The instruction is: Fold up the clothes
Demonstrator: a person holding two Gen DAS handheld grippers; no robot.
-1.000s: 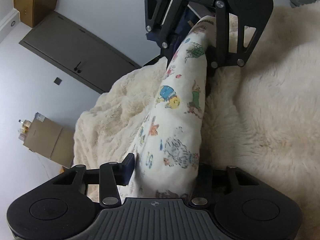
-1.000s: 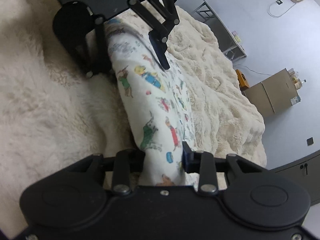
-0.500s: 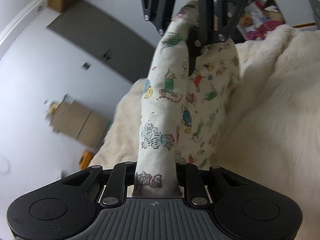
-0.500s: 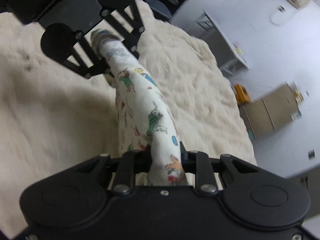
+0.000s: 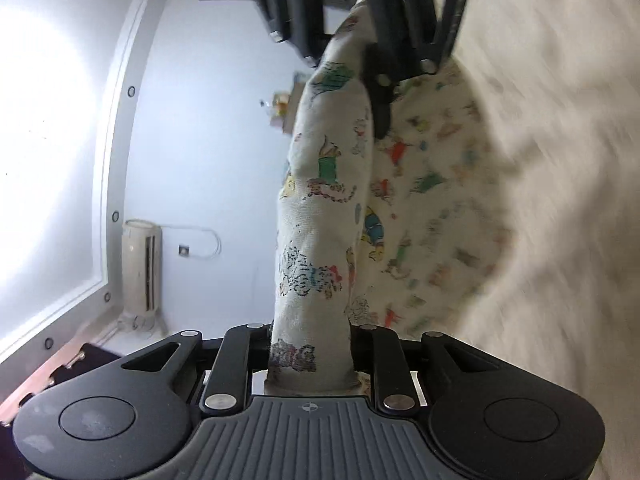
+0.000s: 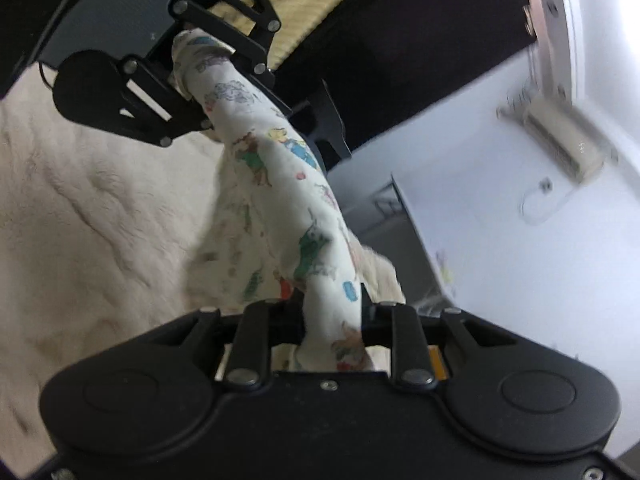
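A white garment (image 5: 320,208) printed with small coloured cartoon animals is stretched as a bunched band between my two grippers, above a cream fluffy blanket (image 5: 560,200). My left gripper (image 5: 310,354) pinches one end at the bottom of the left wrist view; its jaws are opening slightly with the cloth still between them. My right gripper (image 6: 332,328) holds the other end of the garment (image 6: 280,184), its jaws also opening a little around the cloth. Each gripper faces the other: the right gripper (image 5: 376,76) and the left gripper (image 6: 188,76). Loose cloth hangs down onto the blanket.
The blanket (image 6: 80,220) fills one side of both views. Behind stand a pale wall with an air conditioner (image 5: 142,264), a bright window frame (image 5: 116,160), a grey table (image 6: 400,216) and dark furniture (image 6: 420,32).
Both grippers swung sideways with the garment still held between them. The background shifted from a grey door and a cabinet to the window and air conditioner. More cloth now hangs below the band.
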